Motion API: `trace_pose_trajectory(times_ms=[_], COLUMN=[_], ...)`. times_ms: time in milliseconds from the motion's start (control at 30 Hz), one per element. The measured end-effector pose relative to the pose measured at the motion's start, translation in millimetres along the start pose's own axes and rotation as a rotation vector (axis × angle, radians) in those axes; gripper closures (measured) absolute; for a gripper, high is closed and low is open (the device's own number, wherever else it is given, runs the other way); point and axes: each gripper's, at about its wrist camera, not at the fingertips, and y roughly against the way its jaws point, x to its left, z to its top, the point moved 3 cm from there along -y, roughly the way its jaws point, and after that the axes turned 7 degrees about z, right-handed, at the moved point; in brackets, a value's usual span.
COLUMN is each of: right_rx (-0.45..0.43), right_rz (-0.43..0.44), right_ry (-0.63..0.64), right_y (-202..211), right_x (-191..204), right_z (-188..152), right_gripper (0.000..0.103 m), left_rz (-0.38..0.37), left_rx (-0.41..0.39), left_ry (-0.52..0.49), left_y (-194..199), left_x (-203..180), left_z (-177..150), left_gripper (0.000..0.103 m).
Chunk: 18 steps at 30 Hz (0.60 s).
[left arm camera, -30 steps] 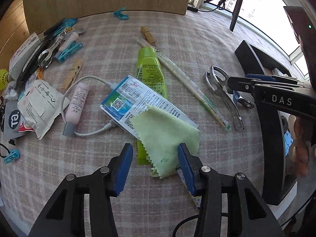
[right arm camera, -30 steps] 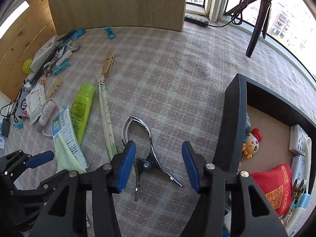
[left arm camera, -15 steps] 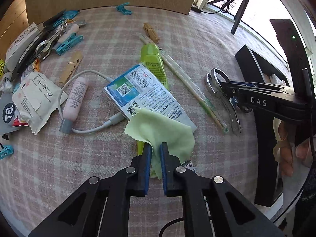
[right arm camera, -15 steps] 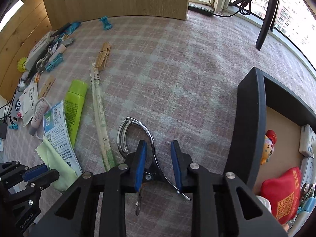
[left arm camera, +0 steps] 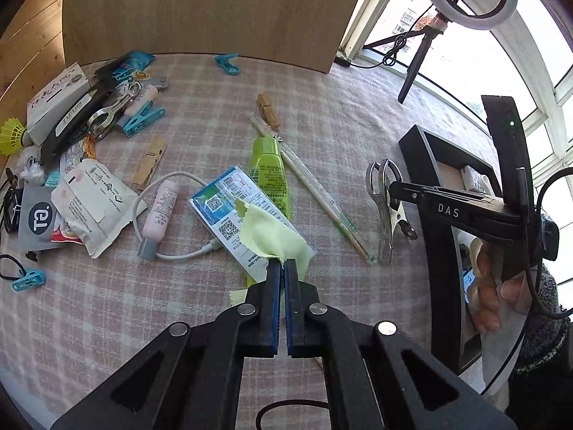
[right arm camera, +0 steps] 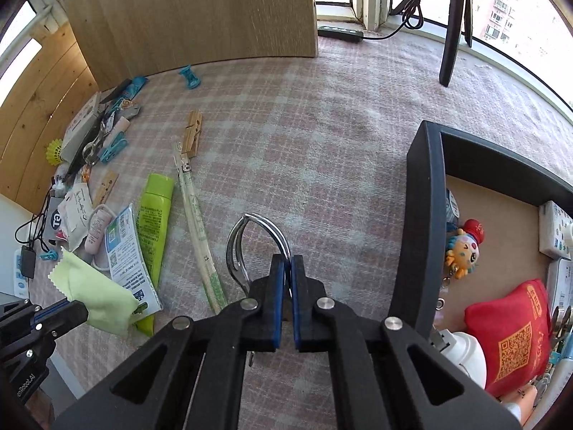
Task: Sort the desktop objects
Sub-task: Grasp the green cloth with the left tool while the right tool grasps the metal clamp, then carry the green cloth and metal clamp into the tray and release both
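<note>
- Left wrist view: left gripper (left arm camera: 283, 268) pinched tight on one edge of the pale green cloth (left arm camera: 266, 231), blue pads together with the fabric between them.
- Rest of the cloth draped over the blue-and-white printed packet (left arm camera: 229, 202), far corner curling upward.
- Packet lying across the green tube (left arm camera: 268, 170); just left of the packet, a pink tube (left arm camera: 161, 211) looped by a white cable (left arm camera: 179, 254).
- Right of the packet, beyond the green tube, a long wrapped pair of chopsticks (left arm camera: 318, 193); farther right still, the metal clip (left arm camera: 385, 208), gripped by the right gripper (left arm camera: 392, 191) and lifted beside the black tray (left arm camera: 438, 251).
- A hand (left arm camera: 487, 286) wrapped round that gripper's handle, in front of the tray.
- Far left of the packet, a heap of pouches, pegs and a yellow shuttlecock (left arm camera: 10, 136).
- Right wrist view: right gripper (right arm camera: 288, 265) closed, pads clamped on one looped handle of the metal clip (right arm camera: 250, 243).
- Black tray (right arm camera: 422, 215) just right of the clip, holding a small doll (right arm camera: 463, 247) and a red pouch (right arm camera: 512, 337).
- Well left of the clip, past the chopsticks (right arm camera: 198, 229) and the green tube (right arm camera: 154, 218), the green cloth (right arm camera: 96, 294) hanging from the left gripper (right arm camera: 82, 310) over the packet (right arm camera: 125, 251).
</note>
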Motion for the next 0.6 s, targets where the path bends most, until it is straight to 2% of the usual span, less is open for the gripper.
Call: trace_pose_trajectory(times_ms=[300,600], right_rx=[-0.08,-0.189], right_rz=[0.036,0.015], right_ry=[-0.039,-0.107], right_y=[33.8,91.8], right_x=[5.2,-24.0], right_z=[4.5,-3.7], right_gripper=[0.099,0.099], left_rz=[-0.056,-0.136], left_rx=[-0.062,-0.088], left_ry=[-0.044,-0.159], left_y=[27.8,45.5], left_x=[-26.8,-89.5], left_z=[16.9,30.5], left_gripper=[0.102,0.102])
